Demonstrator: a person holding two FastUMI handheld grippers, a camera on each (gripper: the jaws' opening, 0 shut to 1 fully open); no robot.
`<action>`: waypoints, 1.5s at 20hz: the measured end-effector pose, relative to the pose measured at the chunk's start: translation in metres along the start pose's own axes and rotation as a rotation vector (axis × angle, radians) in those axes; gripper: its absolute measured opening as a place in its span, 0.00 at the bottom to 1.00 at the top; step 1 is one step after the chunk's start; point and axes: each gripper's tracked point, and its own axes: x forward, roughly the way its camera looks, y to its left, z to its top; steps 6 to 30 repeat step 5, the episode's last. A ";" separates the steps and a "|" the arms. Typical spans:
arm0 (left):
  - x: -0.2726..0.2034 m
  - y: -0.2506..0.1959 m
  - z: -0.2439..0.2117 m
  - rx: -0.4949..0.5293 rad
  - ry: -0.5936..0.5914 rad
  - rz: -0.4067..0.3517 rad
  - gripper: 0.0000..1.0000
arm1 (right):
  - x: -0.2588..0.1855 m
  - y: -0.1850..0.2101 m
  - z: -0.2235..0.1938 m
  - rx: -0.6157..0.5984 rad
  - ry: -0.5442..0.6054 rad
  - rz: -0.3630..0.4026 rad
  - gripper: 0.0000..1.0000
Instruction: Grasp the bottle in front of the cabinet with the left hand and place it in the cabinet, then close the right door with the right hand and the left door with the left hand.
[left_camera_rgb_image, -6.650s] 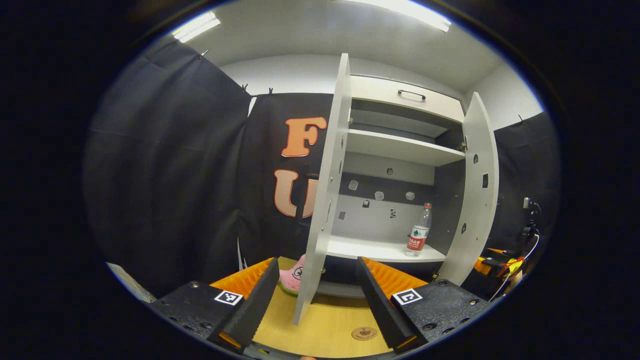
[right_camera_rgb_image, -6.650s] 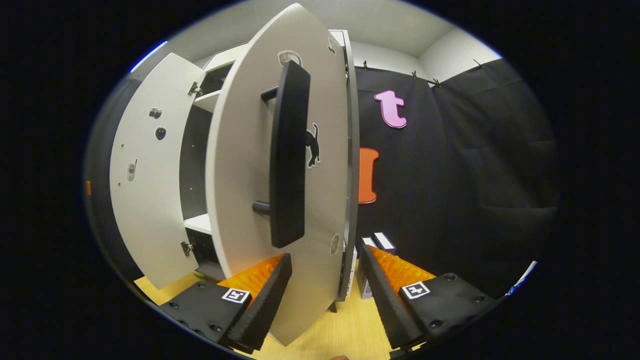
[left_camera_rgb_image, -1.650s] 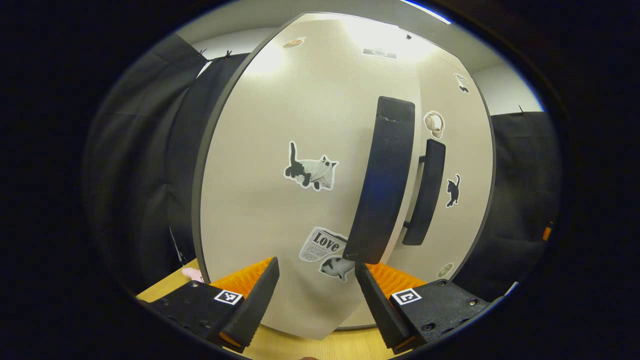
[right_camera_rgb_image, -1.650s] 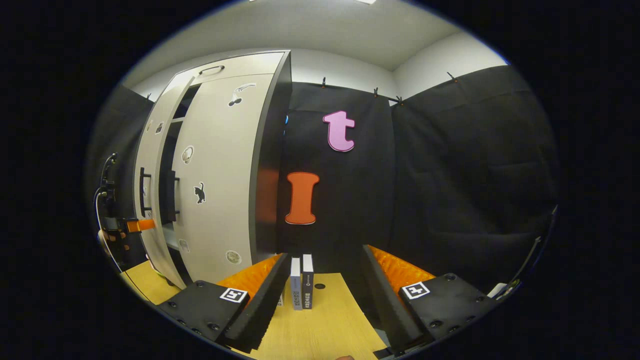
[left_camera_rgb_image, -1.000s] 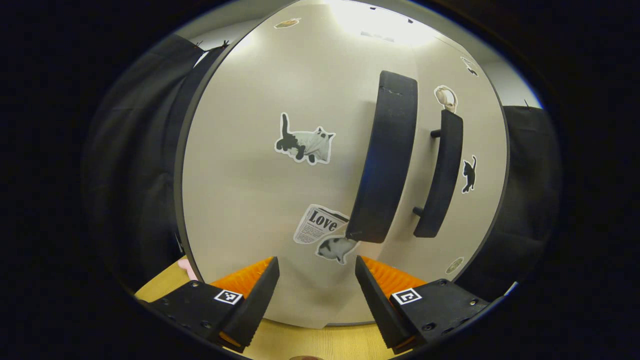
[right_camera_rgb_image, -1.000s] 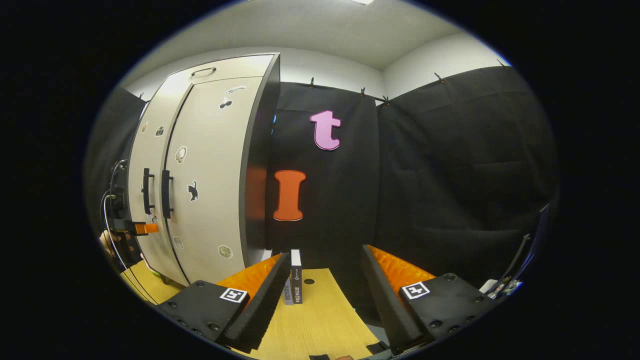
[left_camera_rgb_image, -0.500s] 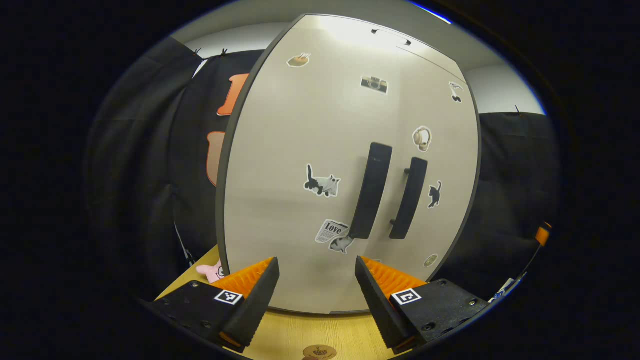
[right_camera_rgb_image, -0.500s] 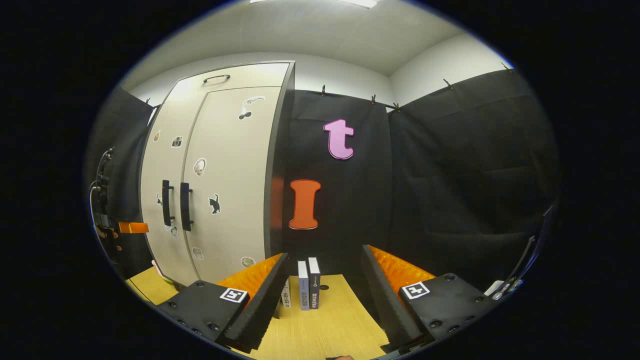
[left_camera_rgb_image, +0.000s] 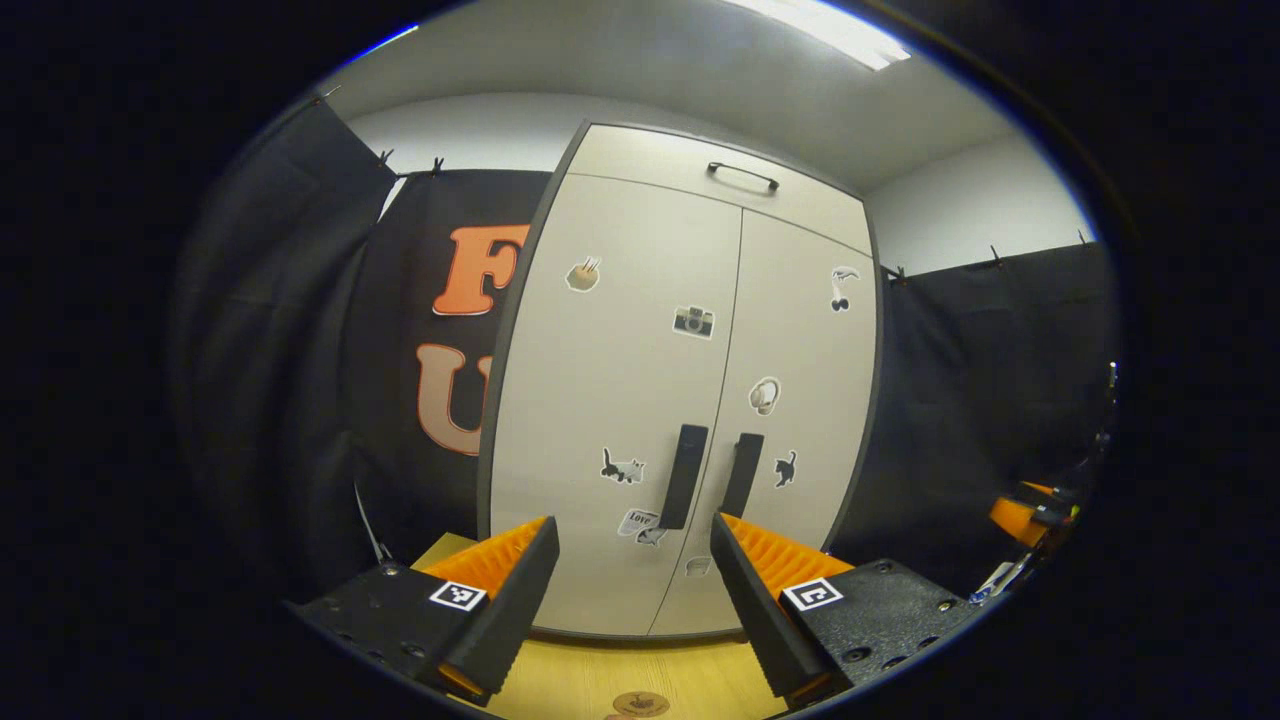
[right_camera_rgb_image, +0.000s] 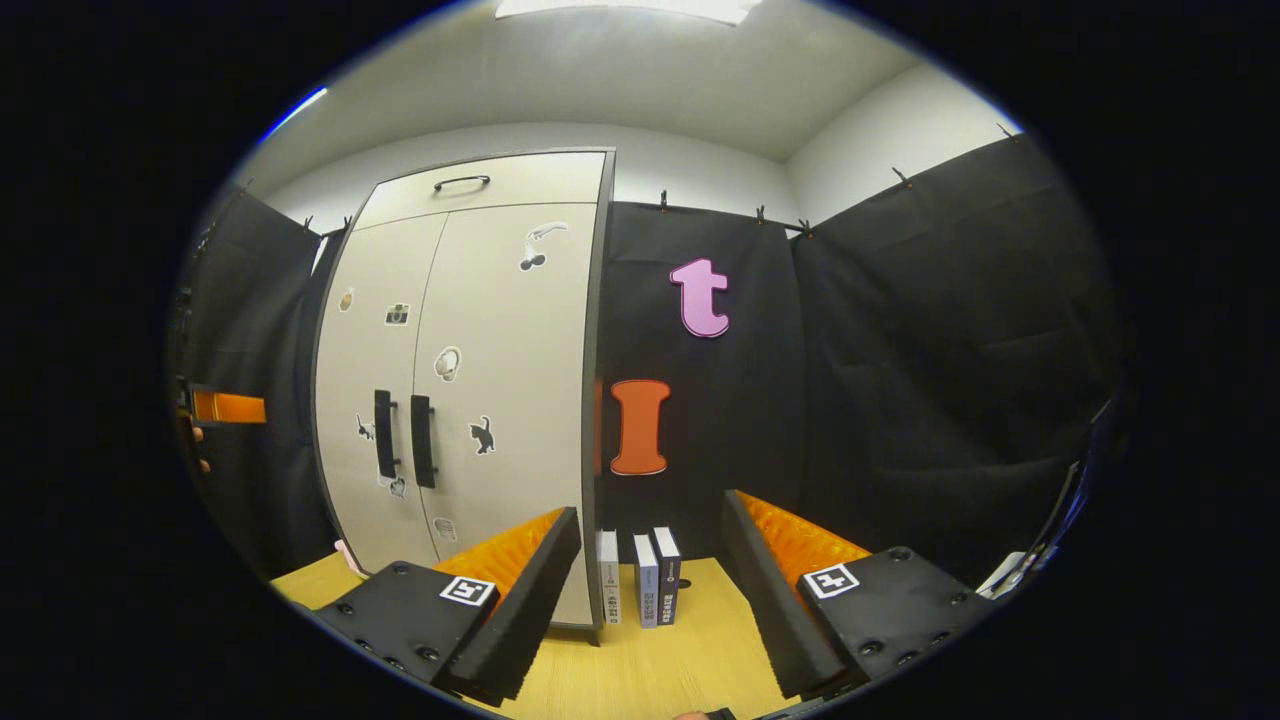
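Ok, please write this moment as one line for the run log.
left door: shut | right door: shut | left gripper: open, off the cabinet | right gripper: open, holding nothing

The cabinet (left_camera_rgb_image: 640, 400) is looking like smooth painted board, pale and matt, with a soft shine near the top where the light is hitting it. Its two door handles (left_camera_rgb_image: 688, 475) are looking like dull black plastic. The little stickers (left_camera_rgb_image: 693, 321) on the doors are looking like flat printed paper. The worktop (right_camera_rgb_image: 640, 670) is showing light wood with fine grain lines, smooth and not shiny. The booth wall (right_camera_rgb_image: 950, 380) is hanging as black cloth, soft and wrinkled. The books (right_camera_rgb_image: 646, 592) are looking like smooth card. The left claw (left_camera_rgb_image: 632, 590) is showing ribbed pads (left_camera_rgb_image: 775, 560) and a rough, dull body.
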 end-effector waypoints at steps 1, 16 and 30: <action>-0.006 -0.003 0.006 0.000 -0.007 -0.011 0.93 | -0.004 0.003 0.000 -0.002 0.000 0.002 0.96; -0.013 -0.010 0.012 0.015 -0.024 -0.038 0.93 | -0.016 0.007 0.003 -0.010 -0.004 -0.003 0.96; -0.013 -0.010 0.012 0.015 -0.024 -0.038 0.93 | -0.016 0.007 0.003 -0.010 -0.004 -0.003 0.96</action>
